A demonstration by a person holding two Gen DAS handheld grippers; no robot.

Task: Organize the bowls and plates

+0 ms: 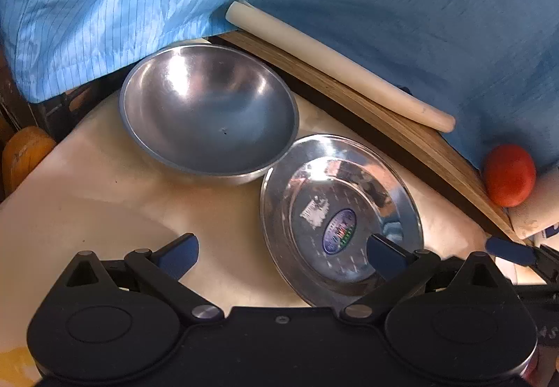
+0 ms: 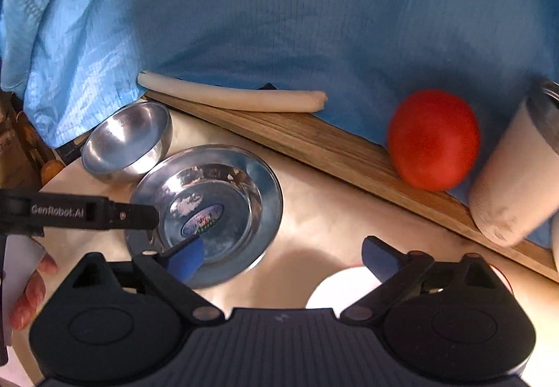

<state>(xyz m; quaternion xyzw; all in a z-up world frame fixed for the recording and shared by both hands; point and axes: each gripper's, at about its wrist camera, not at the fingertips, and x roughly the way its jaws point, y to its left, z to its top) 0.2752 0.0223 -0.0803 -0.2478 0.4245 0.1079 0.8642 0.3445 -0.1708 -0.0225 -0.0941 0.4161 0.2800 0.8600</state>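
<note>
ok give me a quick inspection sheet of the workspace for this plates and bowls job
surface: cream tabletop, bare in front of the dishes
job's things: steel bowl upright and empty; steel plate with an oval sticker beside it, rims close, contact unclear
clutter: red tomato, white roll and pale cylinder along a wooden board; white disc under the right gripper
grippers: left gripper open, one finger over the plate; right gripper open, nothing between its fingers
cables: nothing seen
surroundings: blue striped garment fills the background; a hand shows at the edge
</note>
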